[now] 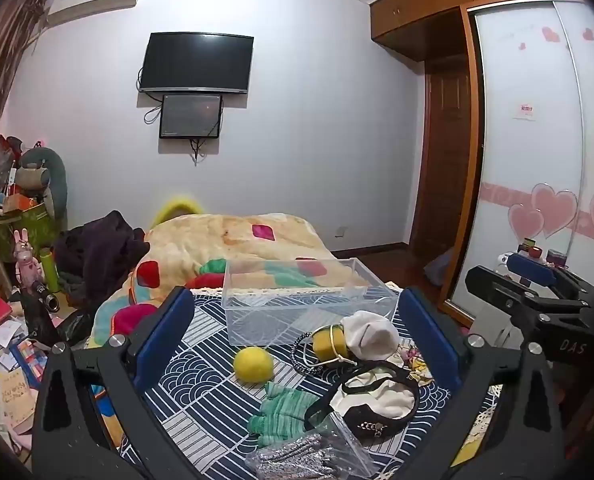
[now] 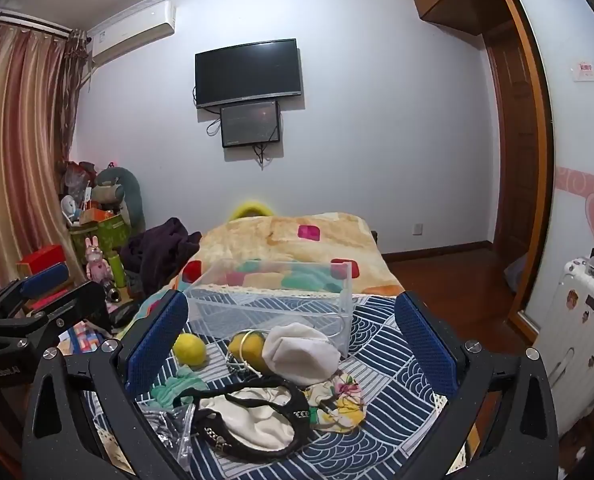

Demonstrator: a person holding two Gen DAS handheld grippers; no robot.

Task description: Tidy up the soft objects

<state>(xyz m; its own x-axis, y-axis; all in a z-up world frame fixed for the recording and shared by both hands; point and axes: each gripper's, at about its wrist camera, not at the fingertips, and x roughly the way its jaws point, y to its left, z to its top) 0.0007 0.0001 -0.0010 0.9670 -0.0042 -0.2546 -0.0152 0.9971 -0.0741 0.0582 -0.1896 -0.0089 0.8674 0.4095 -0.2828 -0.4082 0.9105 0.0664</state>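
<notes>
Blanket point(image 1: 233, 240) behind clear box point(image 1: 297, 300) (dark clothes point(image 1: 97, 252) beside).

A cluttered bedroom is seen beneath a pale lilac wall point(image 2: 377, 140).

A black flat-screen television point(image 2: 247, 72) is mounted above a smaller dark monitor point(image 2: 250, 124), with a white air conditioner point(image 2: 133, 36) fixed near the ceiling. Striped red-and-gold curtains point(image 2: 21, 152) are hung at the left. An orange wooden wardrobe point(image 1: 417, 16) with frosted sliding doors bearing pink hearts point(image 1: 553, 208) is set at the right, beside dark wooden flooring point(image 2: 449, 280).
</notes>
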